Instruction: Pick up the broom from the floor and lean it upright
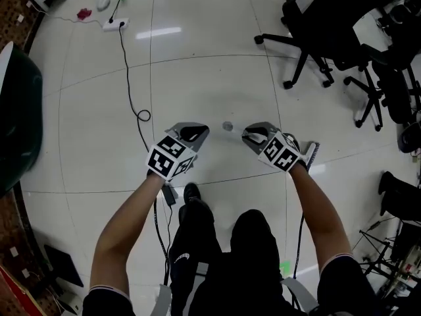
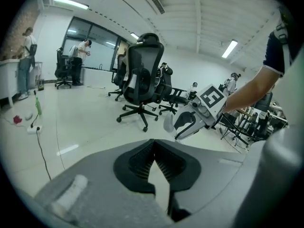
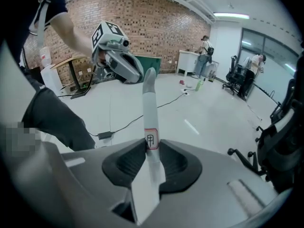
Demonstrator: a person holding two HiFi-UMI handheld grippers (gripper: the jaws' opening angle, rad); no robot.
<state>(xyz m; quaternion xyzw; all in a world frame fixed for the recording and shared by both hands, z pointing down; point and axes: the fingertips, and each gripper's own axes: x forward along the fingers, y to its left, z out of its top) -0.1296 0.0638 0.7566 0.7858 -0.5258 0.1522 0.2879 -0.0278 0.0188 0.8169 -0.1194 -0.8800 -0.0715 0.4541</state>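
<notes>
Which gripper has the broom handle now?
The right gripper: the white broom handle is clamped between its fingers. The left gripper is closed on nothing.

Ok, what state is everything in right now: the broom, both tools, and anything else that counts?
broom: handle clamped in the right tool, tilted, not leaning on anything yet.
right tool: shut on the broom handle.
left tool: shut, nothing in it.
power strip: black cable plugged in.
office chair: upright, unoccupied.
</notes>
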